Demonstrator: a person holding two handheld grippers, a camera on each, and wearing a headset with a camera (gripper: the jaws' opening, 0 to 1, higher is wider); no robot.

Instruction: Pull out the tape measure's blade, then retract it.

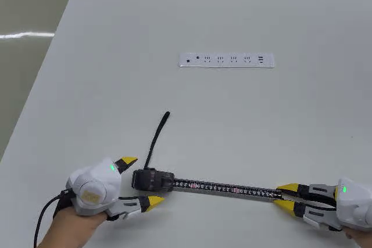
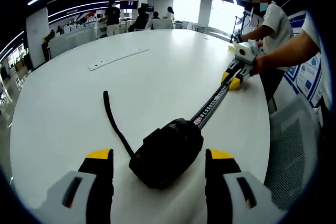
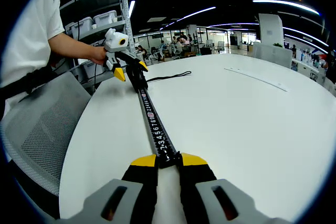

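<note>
Tape measure (image 1: pixel 152 179) lies flat on the white table (image 1: pixel 273 126), close to my edge, left of centre in the head view. The case is black. Its blade (image 1: pixel 224 189) is out and runs in a straight line low over the table to my right; it is dark with light numerals and some red marks. My right tongs (image 1: pixel 285 197) are clamped on the blade's far end, with the yellow tips together and the blade pinched between them, as the right gripper view shows plainly. My left tongs (image 1: pixel 142 181) are apart, with the case sitting between the two yellow tips. The left gripper view shows a gap on each side, so they straddle the case without gripping it. A black strap (image 1: pixel 157 139) leaves the left end of the case and lies on the table, angling away from me. Further out, well apart from the tape measure, a white power strip (image 1: pixel 226 60) lies flat across the table. The right gripper view shows a grey mesh chair (image 3: pixel 42 124) beside the table edge.
</note>
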